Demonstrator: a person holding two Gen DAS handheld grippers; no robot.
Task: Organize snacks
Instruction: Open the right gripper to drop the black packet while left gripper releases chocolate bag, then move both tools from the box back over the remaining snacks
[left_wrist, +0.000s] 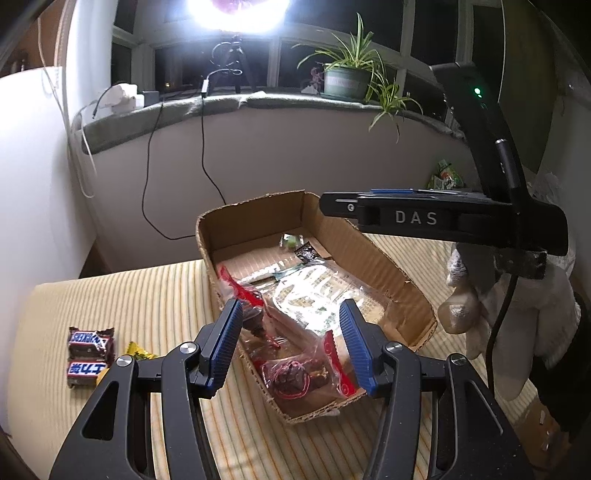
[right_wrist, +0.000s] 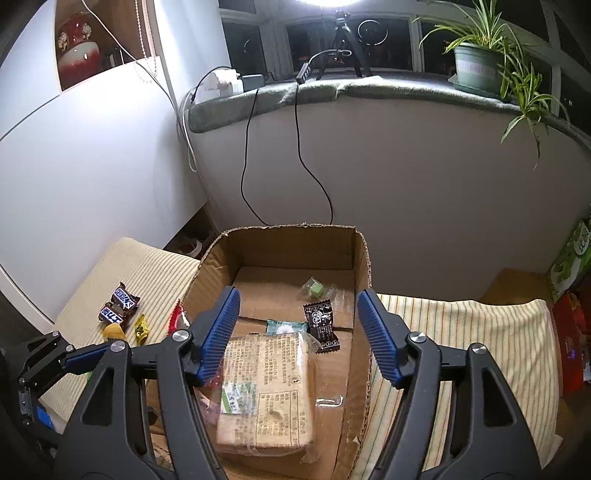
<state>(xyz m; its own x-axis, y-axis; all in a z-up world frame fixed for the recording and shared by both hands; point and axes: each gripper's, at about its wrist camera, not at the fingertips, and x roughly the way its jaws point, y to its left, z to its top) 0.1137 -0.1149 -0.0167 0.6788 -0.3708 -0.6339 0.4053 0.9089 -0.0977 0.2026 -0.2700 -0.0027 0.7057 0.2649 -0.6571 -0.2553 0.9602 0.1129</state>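
Right wrist: corrugated cardboard box (torn rim), crinkly clear-wrapped cracker block.

The letters "DAS" stand in pale capitals on the black body of the right gripper, seen from the left wrist. On the striped cloth, the upper brown bar reads "SNICKERS", upside down in blue on white; the bar below it bears blue characters too inverted to read. The big tan packet in the box is covered with small dense print, and the black sachet carries white print; neither is legible.
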